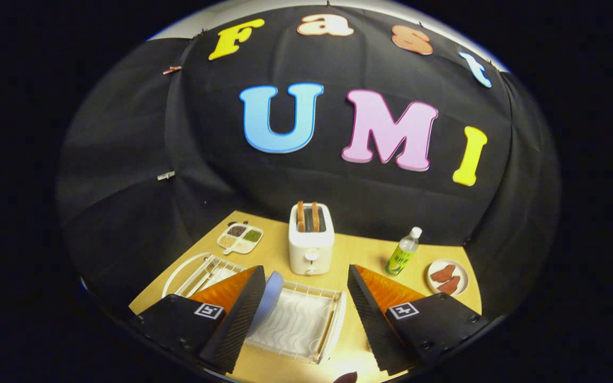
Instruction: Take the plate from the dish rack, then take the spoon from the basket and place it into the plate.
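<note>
A pale blue plate (268, 301) stands on edge in the white dish rack (298, 323), close beside the left finger's inner face. My gripper (305, 308) hovers above the rack with its fingers wide apart and nothing between them. The rack lies mostly between the two fingers. A white wire basket (200, 272) sits left of the rack, partly hidden behind the left finger; I cannot make out a spoon in it.
A white toaster (311, 239) with two bread slices stands just beyond the rack. A divided dish (240, 238) of grains sits far left, a green-labelled bottle (403, 252) and a small plate of reddish food (447, 277) to the right on the wooden table (359, 255).
</note>
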### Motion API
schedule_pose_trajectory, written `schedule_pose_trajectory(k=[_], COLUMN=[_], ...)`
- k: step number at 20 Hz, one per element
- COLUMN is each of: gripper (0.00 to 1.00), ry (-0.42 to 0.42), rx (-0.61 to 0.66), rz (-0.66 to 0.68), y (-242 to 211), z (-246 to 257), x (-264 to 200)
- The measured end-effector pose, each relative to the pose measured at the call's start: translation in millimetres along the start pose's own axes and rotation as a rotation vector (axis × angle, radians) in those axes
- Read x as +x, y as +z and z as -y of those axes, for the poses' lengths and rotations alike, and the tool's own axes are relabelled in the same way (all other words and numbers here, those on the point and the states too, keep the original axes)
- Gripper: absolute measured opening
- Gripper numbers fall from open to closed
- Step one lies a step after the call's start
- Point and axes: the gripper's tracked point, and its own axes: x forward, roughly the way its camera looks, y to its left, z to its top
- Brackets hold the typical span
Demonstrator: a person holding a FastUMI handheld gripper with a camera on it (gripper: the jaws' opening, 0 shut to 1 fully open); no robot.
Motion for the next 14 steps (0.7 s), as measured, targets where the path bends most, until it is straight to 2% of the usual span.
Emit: schedule_pose_trajectory(k=[5, 8, 10, 13, 14], gripper=[0.92, 0.85, 0.76, 0.43, 0.41], ry=[0.015, -0.023, -0.052, -0.121, -0.157], rx=[0.067, 0.072, 0.056, 0.068, 0.074], rz=[-0.222, -0.306, -0.353, -0.409, -0.425], y=[-53, -79, -96, -113, -117], z=[-35, -42, -44, -46, -44], x=[45, 69, 82, 90, 94])
